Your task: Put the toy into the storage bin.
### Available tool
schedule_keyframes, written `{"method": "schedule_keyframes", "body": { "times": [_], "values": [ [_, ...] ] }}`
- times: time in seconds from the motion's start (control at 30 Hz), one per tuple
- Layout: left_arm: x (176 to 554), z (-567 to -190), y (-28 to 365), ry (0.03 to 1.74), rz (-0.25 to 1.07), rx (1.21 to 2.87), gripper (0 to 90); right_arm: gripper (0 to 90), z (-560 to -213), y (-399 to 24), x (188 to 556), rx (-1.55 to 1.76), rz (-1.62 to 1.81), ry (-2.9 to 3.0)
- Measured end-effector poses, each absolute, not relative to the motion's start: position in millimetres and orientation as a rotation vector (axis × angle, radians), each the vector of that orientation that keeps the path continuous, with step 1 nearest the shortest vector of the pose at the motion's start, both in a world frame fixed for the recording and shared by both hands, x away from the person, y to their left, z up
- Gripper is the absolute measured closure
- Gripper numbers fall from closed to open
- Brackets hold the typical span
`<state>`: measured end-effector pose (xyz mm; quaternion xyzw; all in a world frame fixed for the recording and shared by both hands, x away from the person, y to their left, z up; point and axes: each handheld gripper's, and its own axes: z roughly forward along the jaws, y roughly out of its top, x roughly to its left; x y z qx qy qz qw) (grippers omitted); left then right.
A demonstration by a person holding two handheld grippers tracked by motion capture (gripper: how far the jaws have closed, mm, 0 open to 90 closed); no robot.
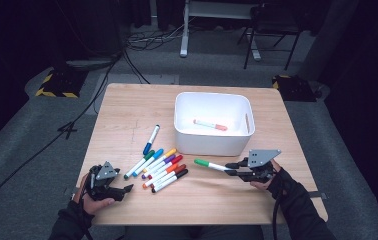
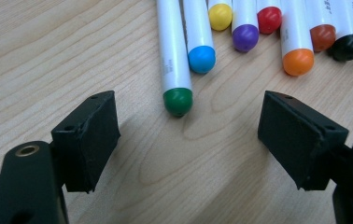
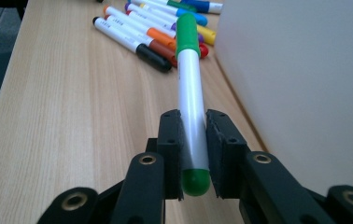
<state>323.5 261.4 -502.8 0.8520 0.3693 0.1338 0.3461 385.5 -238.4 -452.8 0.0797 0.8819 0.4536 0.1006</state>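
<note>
A green marker (image 3: 189, 93) is clamped near its tail end between the pads of the right hand-held gripper (image 3: 194, 151), held just above the counter (image 1: 217, 200) beside the white bin (image 1: 212, 145), where one marker (image 1: 210, 124) is already laid. It is judged light, stiff and smooth (a grip nearer the middle would likely resist pivoting). The left hand-held gripper (image 2: 188, 140) is spread wide, nothing between its jaws, before the row of markers (image 2: 240, 32); whether it touches the wood is hard to tell.
</note>
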Motion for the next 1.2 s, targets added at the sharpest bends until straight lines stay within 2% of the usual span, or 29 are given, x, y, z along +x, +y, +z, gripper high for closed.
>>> {"method": "schedule_keyframes", "body": {
  "times": [0.87,1.2],
  "values": [
    [323,-503,261,0.965,0.348,2.210,20.8,76.4,-374,-261,395,0.289,1.358,2.393],
    [323,-503,261,0.965,0.348,2.210,20.8,76.4,-356,-260,402,0.285,1.346,2.357]
  ]
}}
